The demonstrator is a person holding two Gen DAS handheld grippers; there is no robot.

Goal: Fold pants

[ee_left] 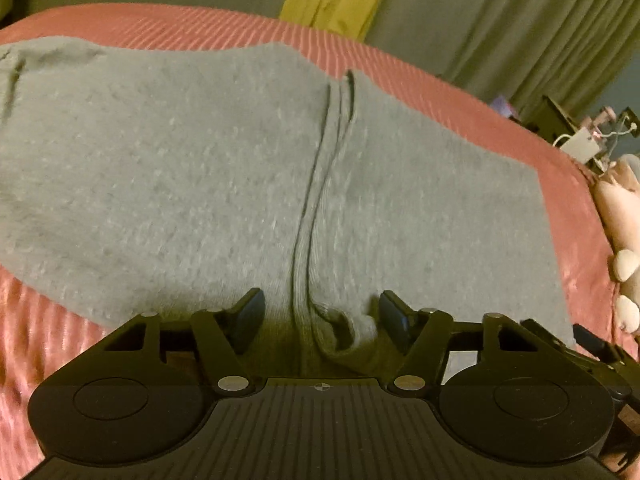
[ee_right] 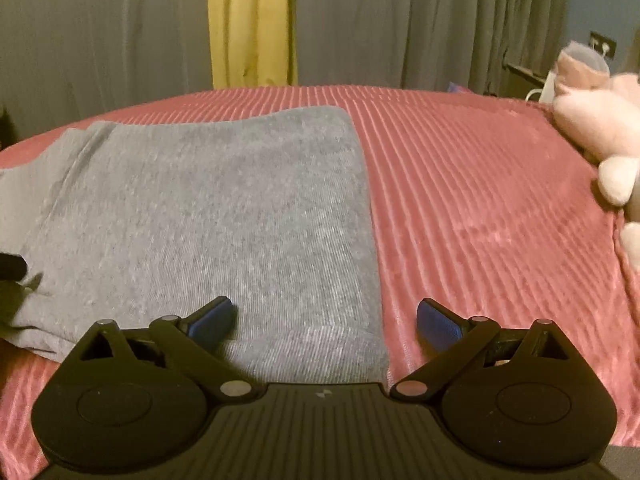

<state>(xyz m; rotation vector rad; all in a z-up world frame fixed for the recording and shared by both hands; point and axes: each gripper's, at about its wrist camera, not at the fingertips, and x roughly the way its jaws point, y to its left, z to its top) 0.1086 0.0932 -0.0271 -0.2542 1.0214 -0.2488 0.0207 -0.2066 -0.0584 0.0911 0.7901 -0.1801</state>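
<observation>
On the red bedspread point(ee_right: 480, 184), grey pants point(ee_left: 180, 168) lie flat; both grippers' jaws gape, straddling near edges.

pants point(ee_left: 200, 168) — grey knit; folded flat; legs side by side — on bed

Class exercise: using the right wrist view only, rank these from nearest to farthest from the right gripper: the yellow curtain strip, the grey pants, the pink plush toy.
1. Grey pants: directly under the right gripper, its edge between the jaws.
2. Pink plush toy: far right edge of the bed.
3. Yellow curtain strip: behind the bed, upper centre-left.
</observation>
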